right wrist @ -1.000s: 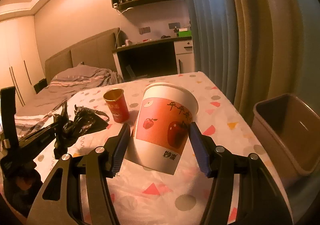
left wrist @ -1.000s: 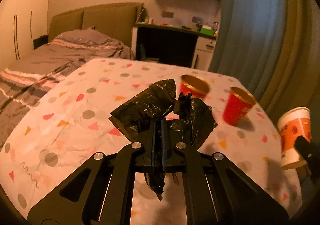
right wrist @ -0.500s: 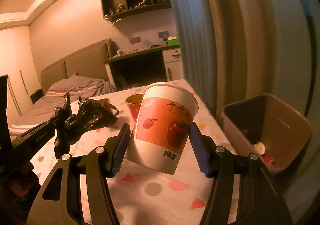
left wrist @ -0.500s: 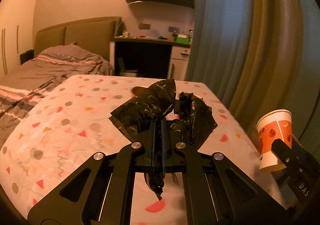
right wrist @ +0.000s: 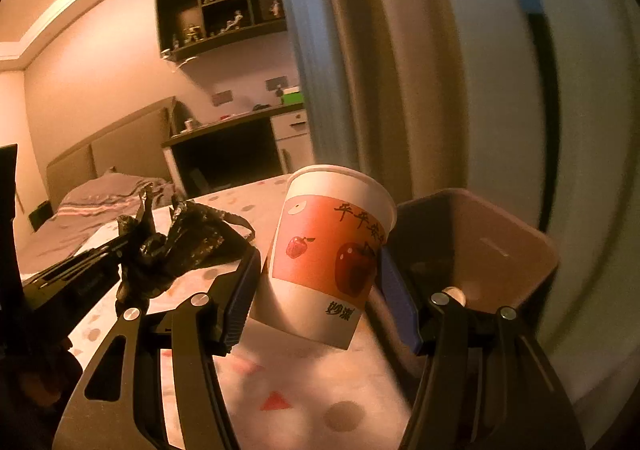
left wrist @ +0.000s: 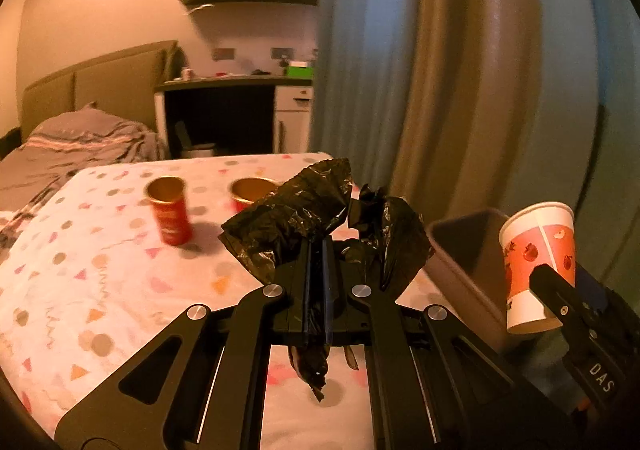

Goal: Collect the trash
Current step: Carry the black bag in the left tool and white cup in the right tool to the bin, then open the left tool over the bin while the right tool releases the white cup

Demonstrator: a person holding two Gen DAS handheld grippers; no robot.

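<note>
My left gripper [left wrist: 316, 250] is shut on a crumpled black plastic bag [left wrist: 292, 213], held above the table's right part. The same bag [right wrist: 180, 246] shows left of centre in the right wrist view. My right gripper [right wrist: 320, 296] is shut on a white paper cup with a red apple print [right wrist: 328, 254], tilted slightly, its blue pads pressing both sides. That cup [left wrist: 536, 262] hangs next to a brown bin [left wrist: 464, 250] in the left wrist view. The bin [right wrist: 504, 250] stands open-topped just off the table's right edge, with small scraps at its bottom.
Two red cups [left wrist: 170, 215] [left wrist: 250, 191] stand on the table with the dotted and triangle-patterned cloth [left wrist: 100, 274]. Curtains [left wrist: 460, 89] hang close behind the bin. A bed [left wrist: 72, 137] and a dark desk [left wrist: 224, 117] lie beyond the table.
Both grippers have swung right with the bag and the cup still in them. The red cups have slid left in the left wrist view, and the bin has come nearer in both views.
</note>
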